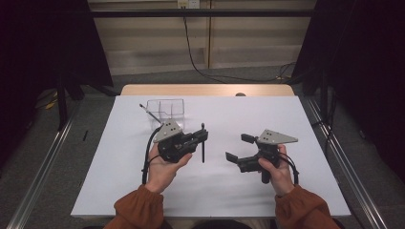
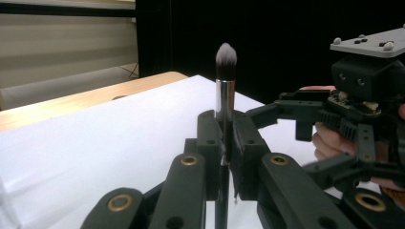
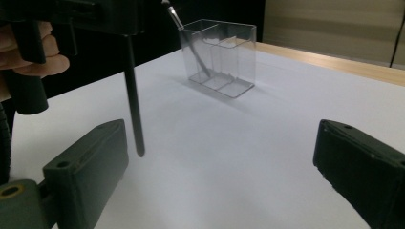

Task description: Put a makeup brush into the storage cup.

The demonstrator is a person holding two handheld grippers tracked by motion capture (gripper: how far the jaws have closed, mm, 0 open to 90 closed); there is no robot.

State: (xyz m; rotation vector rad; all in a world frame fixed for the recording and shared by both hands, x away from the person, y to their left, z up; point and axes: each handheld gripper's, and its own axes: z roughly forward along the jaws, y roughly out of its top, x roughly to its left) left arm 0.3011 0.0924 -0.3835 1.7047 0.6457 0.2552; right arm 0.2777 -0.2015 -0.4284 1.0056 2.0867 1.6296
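My left gripper [image 1: 202, 137] is shut on a makeup brush [image 1: 203, 145] and holds it upright just above the white table [image 1: 229, 191]. In the left gripper view the jaws of my left gripper [image 2: 225, 131] clamp the silver ferrule, with the brush's [image 2: 225, 59] white-tipped bristles standing above them. My right gripper [image 1: 239, 147] hovers to the right, open, nothing between its jaws. In the right gripper view the black handle of the brush [image 3: 133, 109] hangs just off the table, ahead of the open right gripper [image 3: 219, 157].
A clear plastic organizer [image 1: 166, 109] with compartments stands at the table's back left; a thin brush [image 1: 149, 112] leans in its left compartment. The same organizer [image 3: 219, 52] stands beyond the held brush. A wooden strip [image 1: 205, 89] borders the far edge.
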